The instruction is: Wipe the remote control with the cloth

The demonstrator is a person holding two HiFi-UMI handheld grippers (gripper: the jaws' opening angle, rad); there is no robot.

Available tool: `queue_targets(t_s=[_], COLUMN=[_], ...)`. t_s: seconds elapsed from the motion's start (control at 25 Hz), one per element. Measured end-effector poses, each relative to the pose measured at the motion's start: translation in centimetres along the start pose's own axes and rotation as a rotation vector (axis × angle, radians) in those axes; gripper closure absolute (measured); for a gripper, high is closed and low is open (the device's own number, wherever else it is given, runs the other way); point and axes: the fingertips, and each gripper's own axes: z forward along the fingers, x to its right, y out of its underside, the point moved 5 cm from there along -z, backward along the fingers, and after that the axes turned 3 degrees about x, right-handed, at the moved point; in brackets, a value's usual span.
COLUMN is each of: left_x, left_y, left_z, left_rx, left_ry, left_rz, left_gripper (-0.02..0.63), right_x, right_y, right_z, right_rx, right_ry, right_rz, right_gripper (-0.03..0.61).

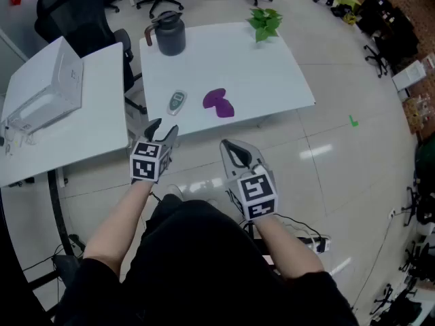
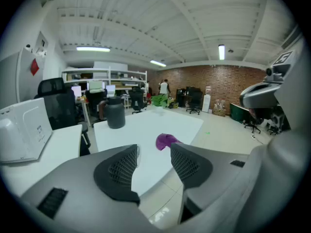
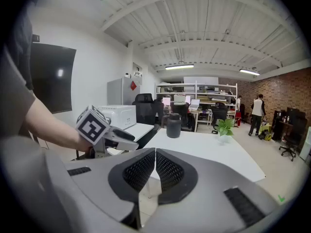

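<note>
A grey-and-white remote control lies near the front edge of the white table. Just to its right is a crumpled purple cloth, also seen in the left gripper view. Both grippers hang over the floor, short of the table's front edge. My left gripper points toward the remote, and its jaws stand open with nothing between them. My right gripper is below the cloth. Its pads are shut together and hold nothing.
A grey jug stands at the table's back left and a small green plant at the back right. A white machine sits on the desk to the left. Office chairs stand behind. A power strip lies on the floor.
</note>
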Motion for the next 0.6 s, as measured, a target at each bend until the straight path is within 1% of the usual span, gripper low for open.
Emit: queue_targets(t_s=[0.08,0.12,0.2,0.24,0.48,0.6], left_x=[-1.6,-2.5,-4.1,-4.8,-7.0,-8.1], left_y=[0.5,0.8,1.4,1.8,4.0,5.5], left_z=[2.4,3.8,6.8,8.3,15.6,18.2], left_rx=[-0.036,-0.053,-0.088,-0.108,-0.223,-0.274], left_ry=[-0.019,-0.026,-0.035,-0.035,0.002,0.000], left_rz=[-0.022,-0.032,-0.038,-0.037,-0.042,-0.038], left_gripper=[0.398,0.372,0.360,0.344,0.302,0.302], right_x=[0.4,0.7,1.4,1.8,3.7,4.4], right_y=[0.0,-0.2,-0.5,-0.4,0.1,-0.2], right_z=[0.9,1.5,2.9,3.7,7.9,9.5], right_rx=[-0.011,-0.015,-0.023,-0.030,-0.087,-0.098], right_ry=[-0.002,-0.004,-0.002,0.004,0.034,0.044], right_rz=[0.006,0.008,0.006,0.004,0.022,0.045], right_gripper=[0.555,0.555,0.555,0.555,0.555,0.555])
